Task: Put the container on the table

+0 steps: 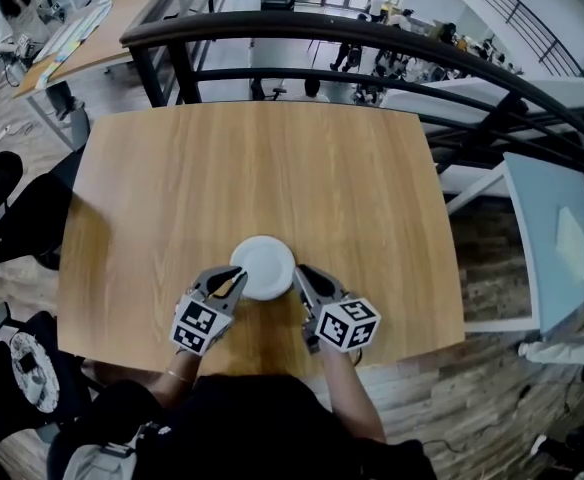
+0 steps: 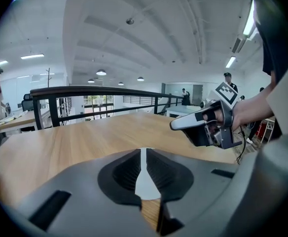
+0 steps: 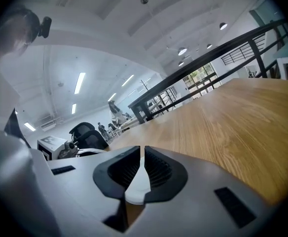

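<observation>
Round white container [image 1: 263, 266], flat top facing up with no long axis, pinched at opposite rims by the nearly closed left hand-held gripper [image 1: 235, 280] and right hand-held gripper [image 1: 303, 276] over the table [image 1: 272, 158].

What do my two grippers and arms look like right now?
Both the left gripper and right gripper are grey, wedge-shaped shells with black ribbed pads. Each carries a white cube printed with black square markers. The person wears a black top and a thin bracelet.

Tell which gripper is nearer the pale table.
Right. The right gripper grips the container on the side toward the pale table; the left gripper grips the opposite rim, farther away.
</observation>
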`<state>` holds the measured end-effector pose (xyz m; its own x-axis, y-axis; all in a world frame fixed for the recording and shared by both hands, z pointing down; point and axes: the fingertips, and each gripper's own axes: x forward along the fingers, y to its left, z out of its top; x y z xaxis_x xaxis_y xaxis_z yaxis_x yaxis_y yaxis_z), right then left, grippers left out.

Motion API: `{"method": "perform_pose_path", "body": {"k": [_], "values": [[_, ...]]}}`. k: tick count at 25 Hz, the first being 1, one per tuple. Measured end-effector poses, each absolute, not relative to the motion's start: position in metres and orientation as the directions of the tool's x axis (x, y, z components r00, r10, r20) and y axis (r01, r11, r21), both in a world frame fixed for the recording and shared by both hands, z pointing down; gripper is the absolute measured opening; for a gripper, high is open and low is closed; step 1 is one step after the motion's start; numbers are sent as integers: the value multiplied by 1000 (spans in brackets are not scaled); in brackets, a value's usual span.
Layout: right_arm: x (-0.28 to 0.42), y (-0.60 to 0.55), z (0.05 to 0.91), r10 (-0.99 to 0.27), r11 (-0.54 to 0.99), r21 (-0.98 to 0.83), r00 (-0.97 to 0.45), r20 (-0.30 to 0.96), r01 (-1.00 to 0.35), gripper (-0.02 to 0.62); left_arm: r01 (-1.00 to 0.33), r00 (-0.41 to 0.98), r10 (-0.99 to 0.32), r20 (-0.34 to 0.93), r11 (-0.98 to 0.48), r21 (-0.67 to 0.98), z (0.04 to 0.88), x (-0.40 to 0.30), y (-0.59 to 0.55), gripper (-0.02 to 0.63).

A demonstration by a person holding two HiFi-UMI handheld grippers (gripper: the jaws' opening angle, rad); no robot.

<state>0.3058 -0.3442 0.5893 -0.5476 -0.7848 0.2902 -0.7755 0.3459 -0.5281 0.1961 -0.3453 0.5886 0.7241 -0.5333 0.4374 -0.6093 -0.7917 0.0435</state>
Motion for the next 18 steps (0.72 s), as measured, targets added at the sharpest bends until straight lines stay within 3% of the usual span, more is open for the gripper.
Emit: {"method": "perform_pose_path", "body": {"k": [7, 18], "values": [[305, -330, 570, -806, 361, -517, -539, 246, -776, 34, -559, 802, -510, 312, -825, 88, 553, 209, -327, 21], [316, -298, 545, -828, 388, -465, -522, 202, -796, 25, -510, 814, -488, 314, -860, -15, 532, 228, -292, 21]]}}
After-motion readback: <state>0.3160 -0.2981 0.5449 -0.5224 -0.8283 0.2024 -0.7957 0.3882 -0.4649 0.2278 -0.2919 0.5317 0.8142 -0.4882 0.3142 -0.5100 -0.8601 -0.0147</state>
